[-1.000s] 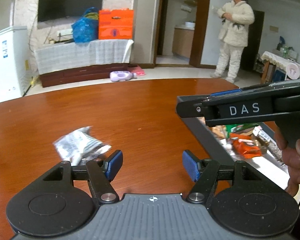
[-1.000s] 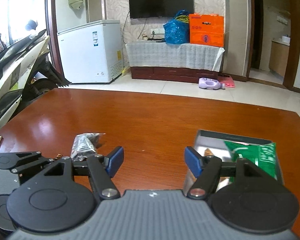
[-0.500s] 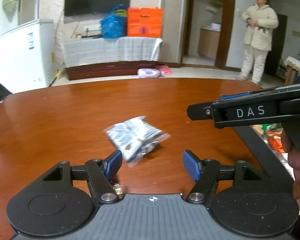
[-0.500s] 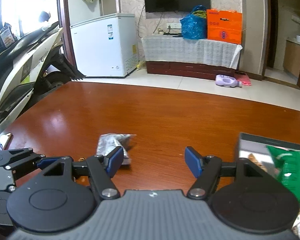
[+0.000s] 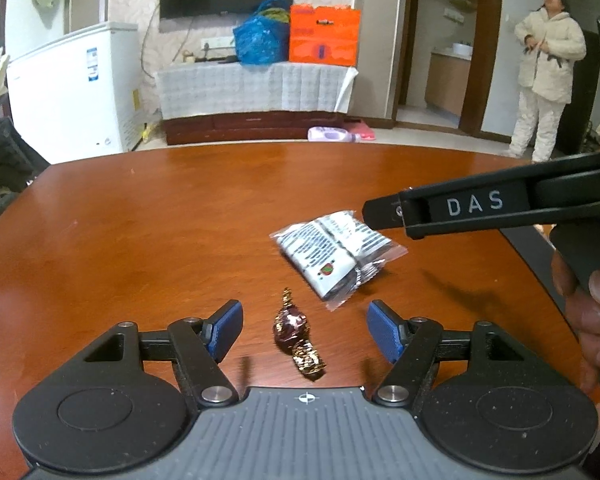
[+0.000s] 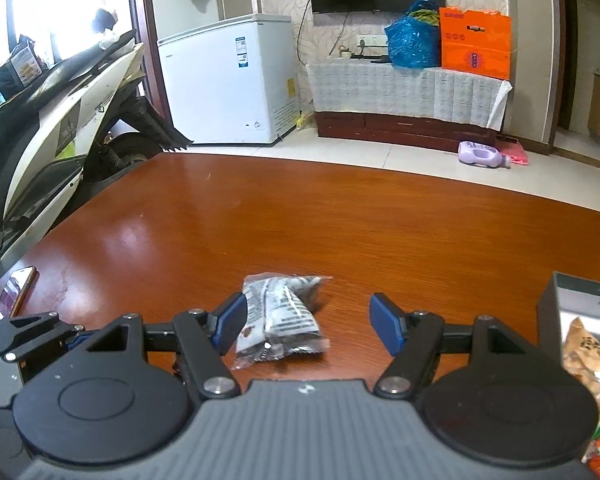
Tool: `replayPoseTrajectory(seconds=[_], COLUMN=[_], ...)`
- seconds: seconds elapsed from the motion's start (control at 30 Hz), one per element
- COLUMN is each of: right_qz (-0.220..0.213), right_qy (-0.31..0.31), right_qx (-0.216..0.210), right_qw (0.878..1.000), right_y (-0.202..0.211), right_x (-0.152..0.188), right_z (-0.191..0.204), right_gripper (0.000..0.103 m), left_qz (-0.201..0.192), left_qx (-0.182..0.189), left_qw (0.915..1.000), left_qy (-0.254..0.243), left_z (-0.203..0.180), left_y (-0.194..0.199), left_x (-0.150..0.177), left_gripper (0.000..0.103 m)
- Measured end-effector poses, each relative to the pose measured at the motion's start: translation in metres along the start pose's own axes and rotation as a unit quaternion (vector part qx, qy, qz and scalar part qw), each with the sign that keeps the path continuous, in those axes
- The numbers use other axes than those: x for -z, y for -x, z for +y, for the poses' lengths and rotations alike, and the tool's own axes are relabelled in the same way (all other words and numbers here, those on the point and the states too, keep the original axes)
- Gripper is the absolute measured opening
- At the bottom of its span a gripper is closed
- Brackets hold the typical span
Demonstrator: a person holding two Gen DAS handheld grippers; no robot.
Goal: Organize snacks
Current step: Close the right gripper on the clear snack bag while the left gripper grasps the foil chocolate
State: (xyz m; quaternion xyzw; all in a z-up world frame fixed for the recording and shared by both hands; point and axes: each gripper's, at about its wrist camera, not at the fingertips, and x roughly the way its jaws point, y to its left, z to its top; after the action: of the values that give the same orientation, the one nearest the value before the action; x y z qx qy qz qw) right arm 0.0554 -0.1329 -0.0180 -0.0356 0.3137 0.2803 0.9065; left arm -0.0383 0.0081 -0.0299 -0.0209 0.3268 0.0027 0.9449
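We hold one gripper in each hand, and both point forward and down at a slant. The left gripper (image 5: 305, 330) has its two blue pads well apart, and the pads press on nothing. The right gripper (image 6: 307, 323) stands the same way, jaws wide and pads free. In the left wrist view the right gripper comes in from the right side as a long black finger, seen from the side. Under it our right hand (image 5: 588, 312) wraps the handle, with the fingers curled around it. The left hand itself is not visible.
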Motion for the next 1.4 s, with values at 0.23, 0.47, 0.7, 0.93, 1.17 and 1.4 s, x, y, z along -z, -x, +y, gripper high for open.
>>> replayPoseTrajectory(seconds=[0.23, 0.47, 0.7, 0.93, 1.17, 1.4], right_qz=[0.012, 0.029, 0.038, 0.050, 0.061, 0.058], right_qy=[0.012, 0.021, 0.029, 0.034, 0.041, 0.034], right_qx=[-0.003, 0.004, 0.004, 0.008, 0.014, 0.007], right_qw=[1.000, 0.999, 0.999, 0.998, 0.997, 0.998], right_y=[-0.022, -0.046, -0.064, -0.083, -0.097, -0.102], right_x=[-0.003, -0.001, -0.001, 0.002, 0.005, 0.008], right_z=[0.013, 0.019, 0.024, 0.029, 0.031, 0.026], right_gripper=[0.068, 0.068, 0.068, 0.068, 0.068, 0.068], left_qz=[0.010, 0.007, 0.011, 0.015, 0.016, 0.021], left_qx=[-0.005, -0.004, -0.010, -0.011, -0.013, -0.012], left_qw=[0.9999, 0.9999, 0.9998, 0.9997, 0.9997, 0.9997], left_qy=[0.008, 0.009, 0.015, 0.012, 0.012, 0.004], left_z=[0.008, 0.007, 0.008, 0.005, 0.005, 0.005], left_y=[-0.008, -0.012, -0.019, -0.023, -0.023, -0.022], left_x=[0.005, 0.005, 0.009, 0.011, 0.012, 0.010], left_gripper=[0.068, 0.067, 0.053, 0.041, 0.039, 0.028])
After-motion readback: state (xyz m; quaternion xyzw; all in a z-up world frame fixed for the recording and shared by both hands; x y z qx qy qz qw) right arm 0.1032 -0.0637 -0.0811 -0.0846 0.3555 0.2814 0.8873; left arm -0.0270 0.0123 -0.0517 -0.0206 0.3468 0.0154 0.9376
